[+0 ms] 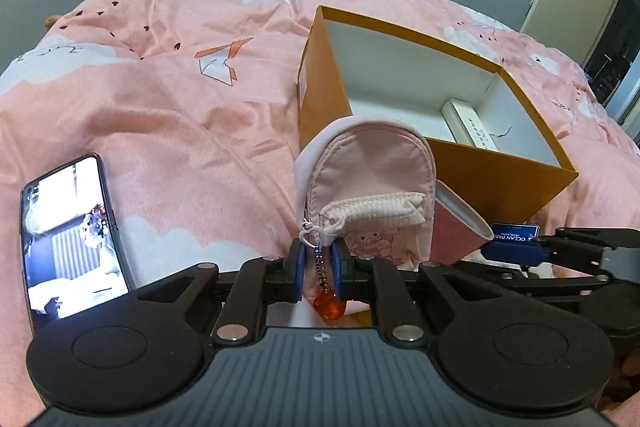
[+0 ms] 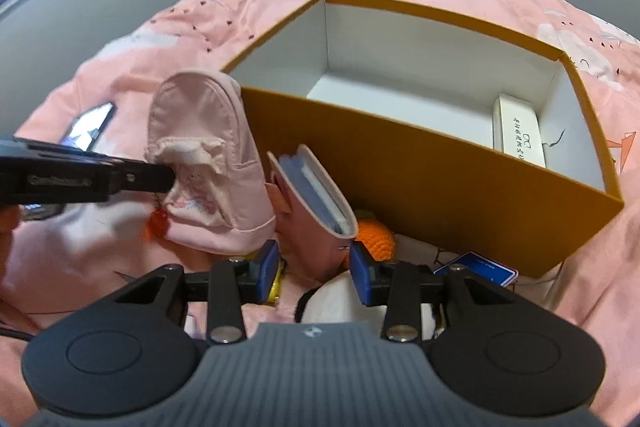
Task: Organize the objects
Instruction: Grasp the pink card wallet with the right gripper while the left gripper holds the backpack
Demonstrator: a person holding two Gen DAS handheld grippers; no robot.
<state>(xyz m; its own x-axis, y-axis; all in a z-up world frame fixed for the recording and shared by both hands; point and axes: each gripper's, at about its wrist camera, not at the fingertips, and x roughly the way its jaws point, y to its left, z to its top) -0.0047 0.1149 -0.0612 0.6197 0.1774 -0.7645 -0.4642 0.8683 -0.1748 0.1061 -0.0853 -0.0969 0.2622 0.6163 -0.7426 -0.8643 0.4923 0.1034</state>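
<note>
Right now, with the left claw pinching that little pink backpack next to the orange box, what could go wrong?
1. The left claw grips only the bottom edge of the pink backpack, near its zipper chain, so it may slip or swing when lifted.
2. The backpack sits against the orange box; it could catch the rim.
3. The right claw straddles the pink wallet close beside it, so the two could bump.

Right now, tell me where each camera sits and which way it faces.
Left wrist: on the left gripper, angled down across the pink bed at the orange box; its jaws are shut on the mini backpack; the right gripper shows at the right.
Right wrist: on the right gripper, angled down at the box's near wall; jaws open around the pink pouch; the left gripper enters from the left.
Shared: box, backpack, pouch, phone, blue card.
</note>
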